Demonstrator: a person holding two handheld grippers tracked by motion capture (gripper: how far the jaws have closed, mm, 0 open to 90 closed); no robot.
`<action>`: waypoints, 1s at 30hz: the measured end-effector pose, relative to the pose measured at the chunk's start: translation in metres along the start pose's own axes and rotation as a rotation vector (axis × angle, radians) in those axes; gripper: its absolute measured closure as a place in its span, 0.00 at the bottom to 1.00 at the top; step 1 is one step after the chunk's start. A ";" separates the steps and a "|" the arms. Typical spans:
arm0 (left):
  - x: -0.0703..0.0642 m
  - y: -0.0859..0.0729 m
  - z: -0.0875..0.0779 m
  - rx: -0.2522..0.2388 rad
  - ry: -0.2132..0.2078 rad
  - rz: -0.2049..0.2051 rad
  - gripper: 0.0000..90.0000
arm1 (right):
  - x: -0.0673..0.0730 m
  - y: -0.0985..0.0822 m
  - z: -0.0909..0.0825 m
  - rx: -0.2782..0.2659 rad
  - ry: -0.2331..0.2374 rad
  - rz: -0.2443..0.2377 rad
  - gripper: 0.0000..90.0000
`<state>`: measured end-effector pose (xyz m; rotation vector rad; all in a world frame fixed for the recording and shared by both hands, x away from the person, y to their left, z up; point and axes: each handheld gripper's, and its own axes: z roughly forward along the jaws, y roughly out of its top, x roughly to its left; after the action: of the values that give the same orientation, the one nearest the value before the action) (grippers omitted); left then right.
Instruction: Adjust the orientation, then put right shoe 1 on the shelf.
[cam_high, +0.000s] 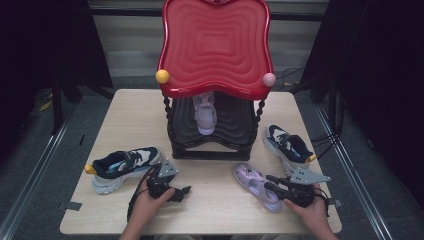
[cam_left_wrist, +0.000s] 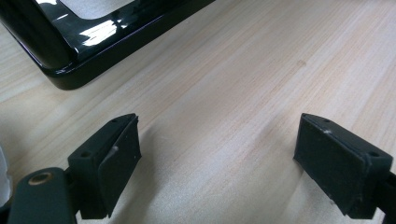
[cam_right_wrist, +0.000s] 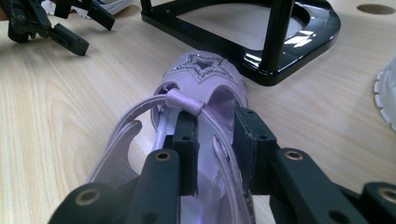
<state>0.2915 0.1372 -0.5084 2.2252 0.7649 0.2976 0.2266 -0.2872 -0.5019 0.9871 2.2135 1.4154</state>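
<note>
Four shoes are in play, and their layout suggests pairs being sorted onto the black-framed rack (cam_high: 212, 145) with the red top (cam_high: 215, 45) at the table's far edge. Near the left edge of the table (cam_high: 210, 210), a navy sneaker (cam_high: 125, 167) lies on its side, toe outward, not yet handled. Just beside it toward the near edge, the left gripper (cam_high: 181, 192) rests low with its jaws wide apart over bare wood, holding nothing; it appears to be idling. On the rack's lower shelf one lilac sandal (cam_high: 205, 112) is already stowed. Its mate, the second lilac sandal (cam_right_wrist: 196, 121), lies near the table's near edge, right of centre. The right gripper (cam_right_wrist: 217, 144) has its jaws closing on the sandal's heel strap, probably to lift it beside its partner. A second navy sneaker (cam_high: 287, 147) waits near the right edge.
</note>
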 end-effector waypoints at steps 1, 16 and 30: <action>0.000 0.000 0.000 0.000 0.000 0.000 0.15 | 0.000 0.000 0.000 -0.004 -0.003 -0.002 0.79; 0.000 0.000 0.000 0.000 0.000 0.000 0.15 | 0.000 0.000 0.000 -0.020 -0.007 -0.038 0.93; 0.000 0.000 0.000 0.000 0.000 0.000 0.15 | 0.005 0.011 -0.011 -0.071 -0.036 -0.065 0.94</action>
<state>0.2915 0.1372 -0.5084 2.2252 0.7647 0.2974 0.2207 -0.2880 -0.4869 0.9019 2.1348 1.4260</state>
